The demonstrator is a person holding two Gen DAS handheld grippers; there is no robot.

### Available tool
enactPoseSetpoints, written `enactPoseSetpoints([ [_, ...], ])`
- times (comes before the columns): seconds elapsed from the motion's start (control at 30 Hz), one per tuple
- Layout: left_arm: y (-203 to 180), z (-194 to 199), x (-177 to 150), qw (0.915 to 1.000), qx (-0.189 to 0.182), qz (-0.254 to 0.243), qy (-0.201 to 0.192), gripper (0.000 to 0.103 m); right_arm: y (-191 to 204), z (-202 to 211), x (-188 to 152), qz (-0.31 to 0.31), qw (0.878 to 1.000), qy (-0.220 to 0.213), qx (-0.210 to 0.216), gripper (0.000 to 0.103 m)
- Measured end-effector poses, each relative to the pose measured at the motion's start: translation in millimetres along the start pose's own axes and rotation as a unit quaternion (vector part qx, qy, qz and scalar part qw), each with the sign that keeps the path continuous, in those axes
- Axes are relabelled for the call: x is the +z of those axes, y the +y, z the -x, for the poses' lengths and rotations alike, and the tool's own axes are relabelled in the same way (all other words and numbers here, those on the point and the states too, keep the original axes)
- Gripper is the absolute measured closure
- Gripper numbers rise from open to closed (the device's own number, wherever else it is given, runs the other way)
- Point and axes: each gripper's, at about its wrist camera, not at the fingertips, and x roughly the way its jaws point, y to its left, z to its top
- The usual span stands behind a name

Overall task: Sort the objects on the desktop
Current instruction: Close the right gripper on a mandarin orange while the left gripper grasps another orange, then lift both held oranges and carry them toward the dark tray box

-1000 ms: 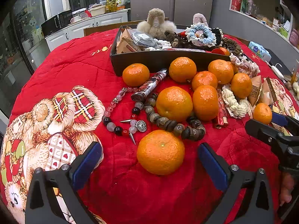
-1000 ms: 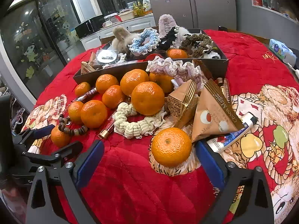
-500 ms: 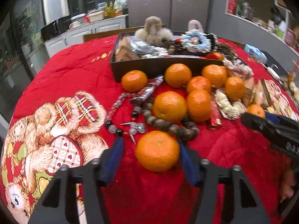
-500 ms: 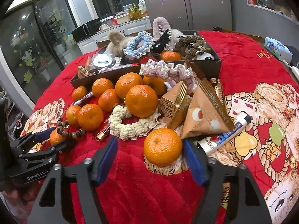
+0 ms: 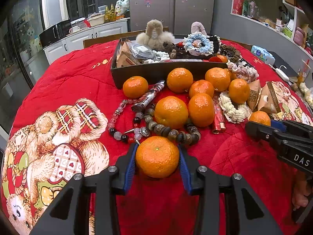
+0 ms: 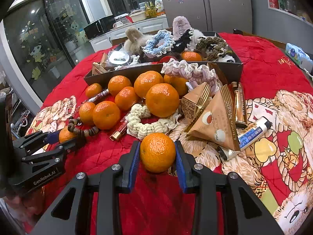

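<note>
On the red quilted cloth (image 5: 78, 74) a tangerine (image 5: 157, 156) sits between the blue pads of my left gripper (image 5: 157, 145). The jaws are closing and both pads touch its sides. A second tangerine (image 6: 157, 152) sits the same way in my right gripper (image 6: 157, 142), whose jaws are closing with the pads against the peel. The left wrist view shows the right gripper (image 5: 260, 126) at the right edge. The right wrist view shows the left gripper (image 6: 56, 139) at the left edge.
Several loose tangerines (image 5: 171, 111) lie beyond, among a brown bead bracelet (image 5: 172, 133), a cream scrunchie (image 6: 148, 125), triangular snack packs (image 6: 217, 121), a lighter (image 6: 254, 133) and a lipstick (image 5: 218, 115). A dark tray (image 5: 166, 70) of scrunchies and plush toys stands behind.
Both grippers went from wide open to closed against the tangerine in front of each. The hands barely moved.
</note>
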Motion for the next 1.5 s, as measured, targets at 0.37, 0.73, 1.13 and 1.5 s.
enactPoseSetpoints([
  [0.37,2,24,-4,0.9989,-0.016,0.023,-0.038,0.062,2,2,-1,0.005,1.0,-0.002,-0.002,0.069],
  [0.73,-4,56,-3,0.9905,-0.046,0.021,-0.128,0.062,14,26,0,0.027,0.996,-0.075,0.027,0.069],
  [1.13,-6,58,-6,0.9887,-0.05,0.015,-0.141,0.062,20,33,4,0.041,0.994,-0.096,0.036,0.069],
  [1.5,-1,52,-2,0.9882,-0.046,0.028,-0.143,0.062,20,34,0,0.044,0.993,-0.104,0.036,0.069],
])
